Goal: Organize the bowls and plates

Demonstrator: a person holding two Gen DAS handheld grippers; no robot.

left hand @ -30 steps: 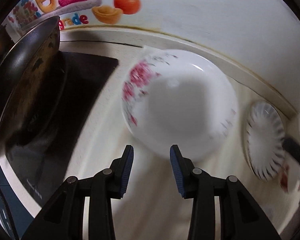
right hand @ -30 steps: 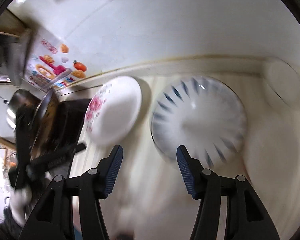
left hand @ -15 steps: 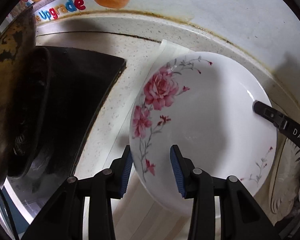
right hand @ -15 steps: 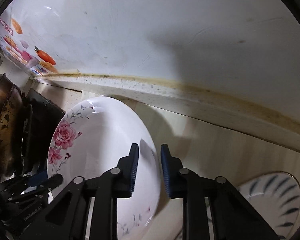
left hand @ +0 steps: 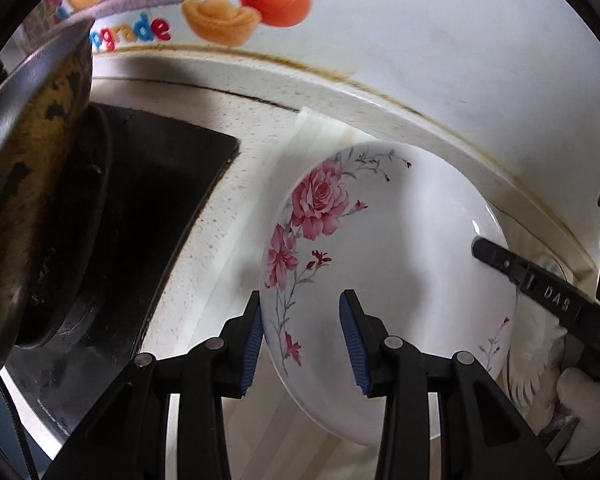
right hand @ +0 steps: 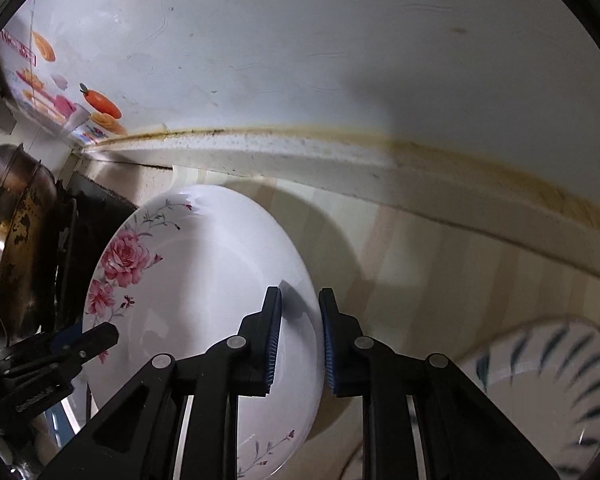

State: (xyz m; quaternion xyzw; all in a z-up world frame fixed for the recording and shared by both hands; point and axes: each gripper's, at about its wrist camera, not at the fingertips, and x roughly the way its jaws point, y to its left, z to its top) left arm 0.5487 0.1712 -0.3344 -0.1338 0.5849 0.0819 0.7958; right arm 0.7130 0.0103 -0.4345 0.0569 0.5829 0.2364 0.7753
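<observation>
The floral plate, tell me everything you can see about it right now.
The floral plate is a glossy white, shallow dish, ceramic by its look, with pink roses and thin grey stems along one side and a small sprig opposite. It sits tilted over the pale counter, beside a black stovetop. The left gripper straddles its rose-side rim; whether both pads press is unclear. The right gripper is clamped on the opposite rim.

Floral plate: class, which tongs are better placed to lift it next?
Probably right. The right tongs pinch the floral plate's rim closely; the left tongs straddle its opposite edge with a visible gap at one pad.
</observation>
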